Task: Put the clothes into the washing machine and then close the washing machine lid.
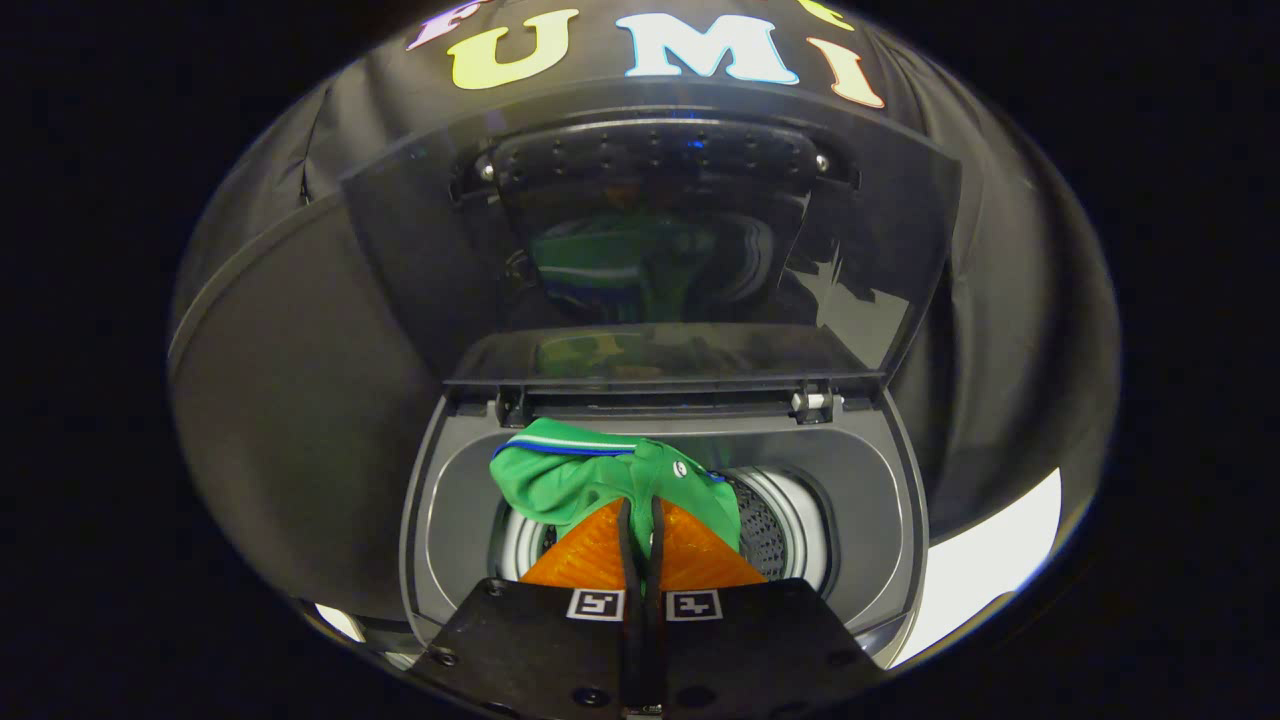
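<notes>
Between the tool (641, 520) fingers, pinched tight: a green garment (590, 470). Held just above the washing machine drum (790, 530), ready for dropping. Lid (650, 240) propped upright beyond.

one green garment (580, 478), one washing machine (455, 500), one raised lid (650, 240), one claw (641, 515), two fingers (590, 555)

The tool (641, 520) has two orange, ribbed, wedge-shaped fingers (590, 555) edged with thin black pads. They sit on matte black plates dotted with dark screws, each carrying a small black-and-white square marker.
</notes>
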Demonstrator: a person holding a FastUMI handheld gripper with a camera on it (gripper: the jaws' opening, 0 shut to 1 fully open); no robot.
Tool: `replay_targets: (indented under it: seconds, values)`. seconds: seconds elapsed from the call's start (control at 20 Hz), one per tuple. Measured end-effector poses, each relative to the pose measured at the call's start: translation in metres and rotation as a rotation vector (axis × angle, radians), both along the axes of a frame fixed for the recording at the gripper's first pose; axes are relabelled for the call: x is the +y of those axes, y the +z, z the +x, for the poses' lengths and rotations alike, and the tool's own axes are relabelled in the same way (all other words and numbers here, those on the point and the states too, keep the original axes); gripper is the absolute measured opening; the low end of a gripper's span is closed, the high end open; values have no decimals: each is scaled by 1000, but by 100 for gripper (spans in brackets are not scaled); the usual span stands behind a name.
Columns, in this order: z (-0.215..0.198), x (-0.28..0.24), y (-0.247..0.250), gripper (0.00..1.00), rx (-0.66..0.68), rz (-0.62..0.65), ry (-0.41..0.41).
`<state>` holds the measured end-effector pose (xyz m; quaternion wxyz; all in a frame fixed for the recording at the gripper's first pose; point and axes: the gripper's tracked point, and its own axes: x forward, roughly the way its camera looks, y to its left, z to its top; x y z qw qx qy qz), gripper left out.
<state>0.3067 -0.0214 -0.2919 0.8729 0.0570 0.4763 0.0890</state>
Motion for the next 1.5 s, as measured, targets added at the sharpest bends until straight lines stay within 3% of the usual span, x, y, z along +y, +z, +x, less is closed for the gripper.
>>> replay_targets:
  seconds: [0.45, 0.55, 0.6, 0.85, 1.5]
  values:
    - [-16, 2, -39, 1, 111, -42, -9]
    - [-18, 6, -42, 5, 139, -18, -4]
    - [-20, 9, -46, 13, 154, 10, -3]
    - [-27, 4, -52, 98, 159, -53, 6]
    - [-19, -7, 18, 98, 2, 7, -70]
